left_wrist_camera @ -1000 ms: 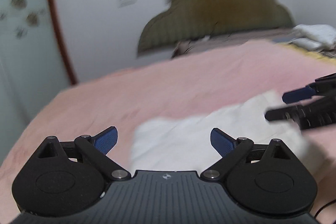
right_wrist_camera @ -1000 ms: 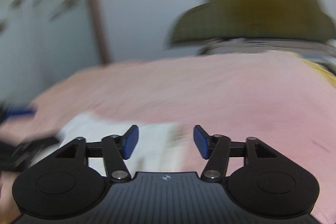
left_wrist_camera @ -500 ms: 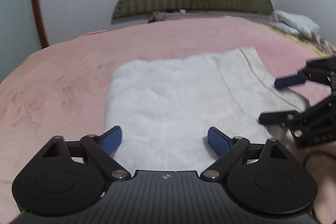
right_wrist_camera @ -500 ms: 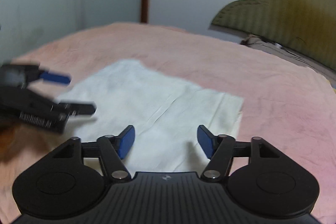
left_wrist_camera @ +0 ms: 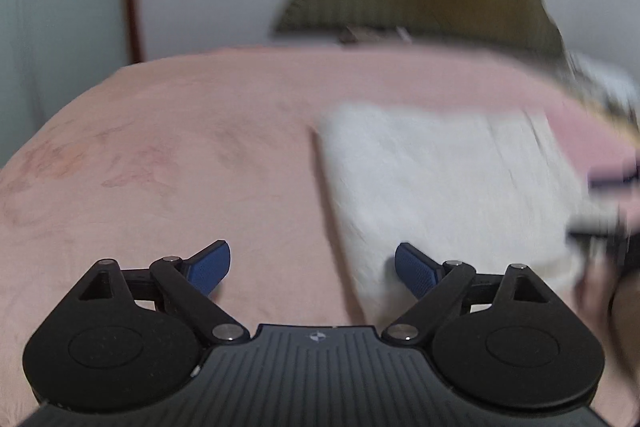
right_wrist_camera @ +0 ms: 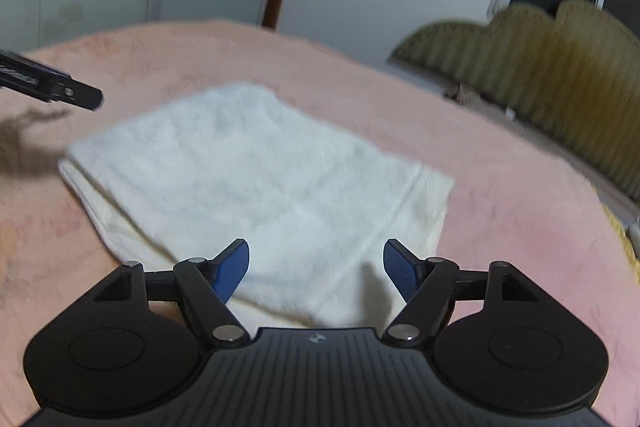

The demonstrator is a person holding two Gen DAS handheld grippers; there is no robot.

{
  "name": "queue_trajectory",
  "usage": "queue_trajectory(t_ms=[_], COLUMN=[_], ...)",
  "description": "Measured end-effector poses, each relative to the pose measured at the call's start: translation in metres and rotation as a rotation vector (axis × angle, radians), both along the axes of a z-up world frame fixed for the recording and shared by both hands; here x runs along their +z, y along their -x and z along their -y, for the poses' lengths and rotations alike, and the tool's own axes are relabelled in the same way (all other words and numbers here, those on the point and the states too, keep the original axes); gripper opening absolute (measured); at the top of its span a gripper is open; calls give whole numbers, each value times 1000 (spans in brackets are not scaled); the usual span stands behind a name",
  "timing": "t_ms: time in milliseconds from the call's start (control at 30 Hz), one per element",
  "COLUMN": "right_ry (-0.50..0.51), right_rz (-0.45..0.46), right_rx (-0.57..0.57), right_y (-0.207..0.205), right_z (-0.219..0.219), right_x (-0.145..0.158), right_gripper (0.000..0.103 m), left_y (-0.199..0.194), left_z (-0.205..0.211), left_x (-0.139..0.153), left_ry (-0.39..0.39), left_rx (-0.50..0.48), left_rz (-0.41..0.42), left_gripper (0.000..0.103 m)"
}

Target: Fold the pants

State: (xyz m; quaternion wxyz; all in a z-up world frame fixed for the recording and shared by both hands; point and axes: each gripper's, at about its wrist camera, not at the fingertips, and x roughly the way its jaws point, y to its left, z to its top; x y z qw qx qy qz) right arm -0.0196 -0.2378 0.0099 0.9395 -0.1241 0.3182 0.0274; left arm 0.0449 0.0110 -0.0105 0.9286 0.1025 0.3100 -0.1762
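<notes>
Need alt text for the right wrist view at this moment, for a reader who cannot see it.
A folded white garment lies flat on a pink bedspread, just ahead of the right gripper, whose blue-padded jaws are opening with nothing pinched between them. The left gripper's dark fingers reach in at the left edge, and an olive headboard stands beyond the bed.

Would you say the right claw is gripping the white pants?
No, the right claw hangs open above the white pants.

1. Your pants (right_wrist_camera: 256, 179) are white, soft and fuzzy.
2. They lie flat, folded into a neat rectangle with layered edges along one end.
3. They rest on the pink bed cover (right_wrist_camera: 500, 195), ringed by bare cover.
</notes>
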Motion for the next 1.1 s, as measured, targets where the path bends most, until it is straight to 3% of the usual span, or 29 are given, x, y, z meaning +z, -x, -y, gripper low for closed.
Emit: queue_trajectory(t_ms=[67, 133, 233, 367, 433, 500, 700, 800, 867, 900, 933, 967, 1000, 1100], right_ry=[-91, -187, -352, -583, -678, -735, -910, -968, -995, -975, -919, -851, -813, -755], right_rz=[-9, 30, 62, -23, -67, -94, -129, -112, -91, -84, -86, -84, -72, -15], right_rx=[-30, -69, -146, -205, -207, -188, -87, -83, -100, -113, -137, -151, -144, -126], right_y=[1, 7, 7, -9, -16, -21, -45, -63, -70, -73, -74, -73, -70, -55], right_z=[16, 36, 73, 120, 134, 140, 141, 138, 136, 133, 127, 120, 114, 101], right_x=[4, 14, 19, 0, -13, -21, -36, -42, -45, -44, -42, -40, -37, -26], right_gripper=[76, 76, 76, 76, 76, 76, 78, 78, 77, 73, 57, 49, 44, 30], left_y=[13, 10, -16, -65, -84, -96, -119, -126, -125, -122, -117, -111, -105, -87], left_z=[8, 7, -6, -26, -32, -33, -17, -10, -4, -1, 3, 7, 11, 9], left_x=[-4, 2, 12, -3, -13, -20, -31, -36, -35, -33, -30, -27, -24, -13], left_ry=[-64, -37, 156, 390, 460, 489, 517, 566, 559, 532, 484, 410, 353, 354], left_rx=[-4, -31, -86, -119, -135, -146, -228, -206, -192, -196, -199, -185, -183, -175], left_rz=[94, 89, -23, -254, -355, -406, -390, -360, -362, -355, -337, -301, -262, -164], left_gripper=[90, 91, 95, 96, 96, 96, 102, 101, 96, 83, 74, 55, 45, 23])
